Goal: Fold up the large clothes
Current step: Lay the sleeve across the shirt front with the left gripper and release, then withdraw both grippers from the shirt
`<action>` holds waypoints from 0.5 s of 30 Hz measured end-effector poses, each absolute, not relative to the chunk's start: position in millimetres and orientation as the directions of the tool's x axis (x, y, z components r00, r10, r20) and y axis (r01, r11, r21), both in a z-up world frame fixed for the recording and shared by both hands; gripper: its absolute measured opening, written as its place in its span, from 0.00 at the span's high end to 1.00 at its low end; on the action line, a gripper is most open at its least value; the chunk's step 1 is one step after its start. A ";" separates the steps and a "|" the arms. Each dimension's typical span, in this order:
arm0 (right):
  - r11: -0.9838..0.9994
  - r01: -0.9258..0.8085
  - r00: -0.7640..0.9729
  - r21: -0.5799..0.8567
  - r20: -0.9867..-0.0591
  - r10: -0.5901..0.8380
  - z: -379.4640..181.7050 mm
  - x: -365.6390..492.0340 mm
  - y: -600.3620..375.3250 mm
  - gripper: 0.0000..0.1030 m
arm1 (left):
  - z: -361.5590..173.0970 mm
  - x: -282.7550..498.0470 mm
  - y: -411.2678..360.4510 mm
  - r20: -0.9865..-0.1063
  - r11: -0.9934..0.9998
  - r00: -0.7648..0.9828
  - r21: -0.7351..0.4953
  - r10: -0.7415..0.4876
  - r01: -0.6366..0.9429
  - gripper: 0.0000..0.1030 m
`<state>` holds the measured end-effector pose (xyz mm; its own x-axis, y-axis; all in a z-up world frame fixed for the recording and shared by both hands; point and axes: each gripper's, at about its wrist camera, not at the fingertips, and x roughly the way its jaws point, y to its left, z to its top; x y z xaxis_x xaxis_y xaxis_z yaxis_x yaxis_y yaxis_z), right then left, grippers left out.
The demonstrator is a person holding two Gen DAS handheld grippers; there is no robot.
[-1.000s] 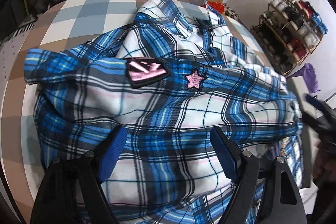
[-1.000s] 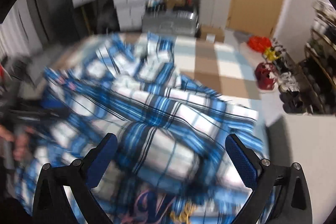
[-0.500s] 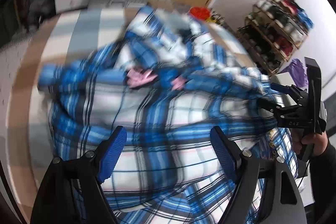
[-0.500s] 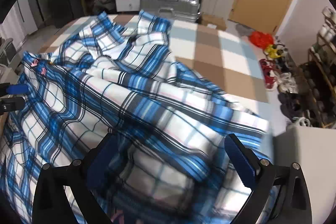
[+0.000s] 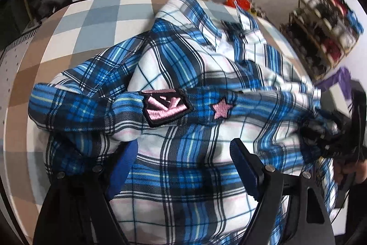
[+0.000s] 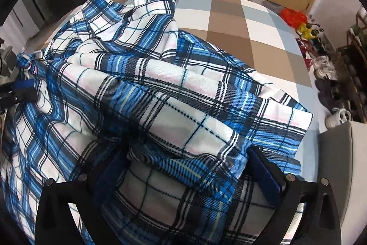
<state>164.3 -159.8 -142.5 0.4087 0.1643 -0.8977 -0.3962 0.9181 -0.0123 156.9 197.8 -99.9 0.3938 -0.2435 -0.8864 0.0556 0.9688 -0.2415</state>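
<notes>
Both tongs gape over rumpled plaid shirt (woven, pink patches).

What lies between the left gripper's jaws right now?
Only plaid shirt cloth fills the gap of the left gripper, seen in the left wrist view.

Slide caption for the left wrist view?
Open left tool over rumpled blue-and-white plaid shirt with pink star patch.

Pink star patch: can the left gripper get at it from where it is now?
Probably yes. The star patch lies face up on top of the shirt, just ahead of the open left gripper, with only flat plaid cloth between. The right gripper sits off to the side, clear of that path.
</notes>
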 end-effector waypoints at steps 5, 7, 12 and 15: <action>0.930 -0.367 0.483 0.023 -0.850 0.212 -112.0 125.2 -177.6 0.00 | -73.3 125.5 197.9 -0.888 0.974 0.403 -0.221 -0.220 0.044 0.24; 0.928 -0.363 0.520 0.079 -0.809 0.272 -98.6 99.3 -188.3 0.00 | -60.1 104.3 196.1 -0.872 0.975 0.440 -0.218 -0.215 0.044 0.24; 0.901 -0.374 0.560 0.220 -0.720 0.409 -79.6 32.9 -201.9 0.00 | -33.7 56.7 184.2 -0.844 0.981 0.500 -0.181 -0.192 0.072 0.23; 0.869 -0.402 0.552 0.287 -0.682 0.480 -74.3 -2.0 -199.4 0.00 | -14.7 26.2 183.1 -0.816 0.988 0.557 -0.135 -0.153 0.074 0.23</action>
